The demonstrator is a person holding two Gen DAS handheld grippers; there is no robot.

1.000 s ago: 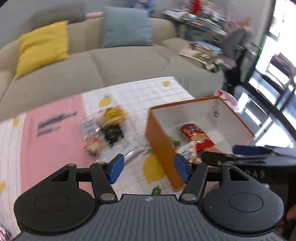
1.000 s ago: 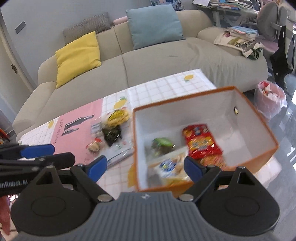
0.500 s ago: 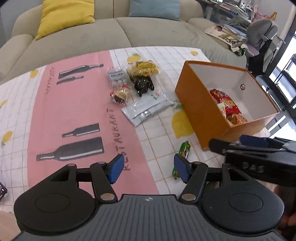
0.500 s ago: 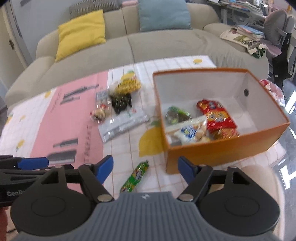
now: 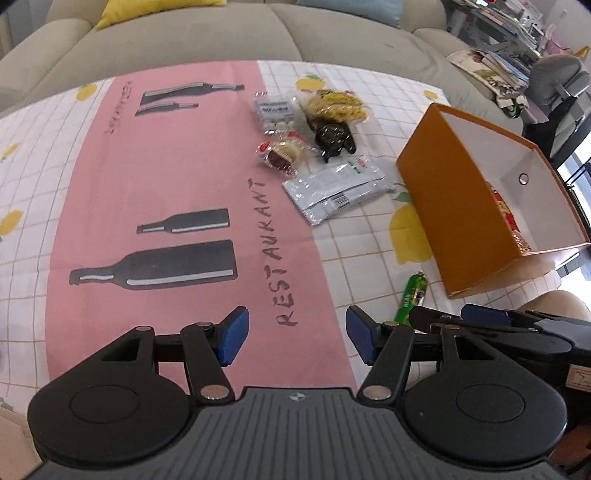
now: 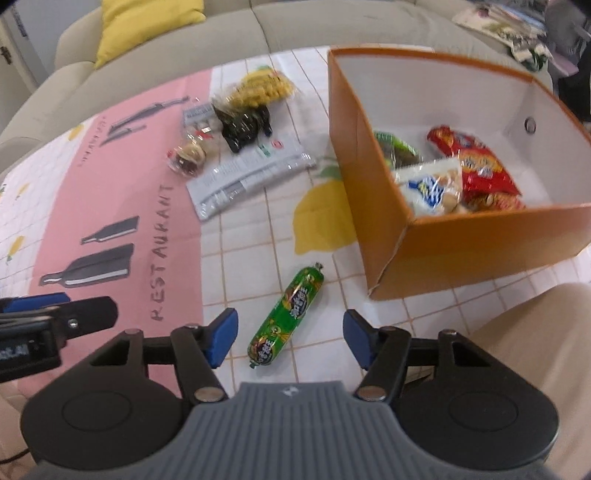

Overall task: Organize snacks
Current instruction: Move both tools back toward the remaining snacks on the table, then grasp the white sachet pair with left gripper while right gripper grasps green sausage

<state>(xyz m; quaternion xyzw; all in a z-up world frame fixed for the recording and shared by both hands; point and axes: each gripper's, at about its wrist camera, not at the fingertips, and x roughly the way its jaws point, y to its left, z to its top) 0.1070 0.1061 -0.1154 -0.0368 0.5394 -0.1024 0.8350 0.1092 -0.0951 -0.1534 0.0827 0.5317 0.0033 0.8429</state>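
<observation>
An orange box [image 6: 461,236] [image 5: 447,206] stands on the right of the table and holds a red bag [image 6: 476,162], a white-blue bag [image 6: 430,186] and a green pack [image 6: 397,146]. A green sausage stick [image 6: 288,314] [image 5: 412,295] lies on the cloth near the box's front corner. Farther back lie a silver pack [image 6: 247,177] [image 5: 334,192], a black snack [image 6: 243,127], a yellow bag [image 6: 264,86] and small clear packs [image 6: 188,157]. My right gripper [image 6: 290,338] is open, with the sausage stick between its fingers below. My left gripper [image 5: 295,338] is open and empty over the pink cloth.
A pink and white checked tablecloth [image 5: 147,177] covers the table. A beige sofa [image 5: 221,33] with a yellow cushion [image 6: 147,22] runs behind it. A chair and stacked papers [image 5: 517,66] stand at the far right. A person's knee [image 6: 535,350] is at the table's front right.
Both grippers have pulled back toward the table's near edge and tilted down. The sausage stick now lies between the right gripper's fingers. Both stay open.
</observation>
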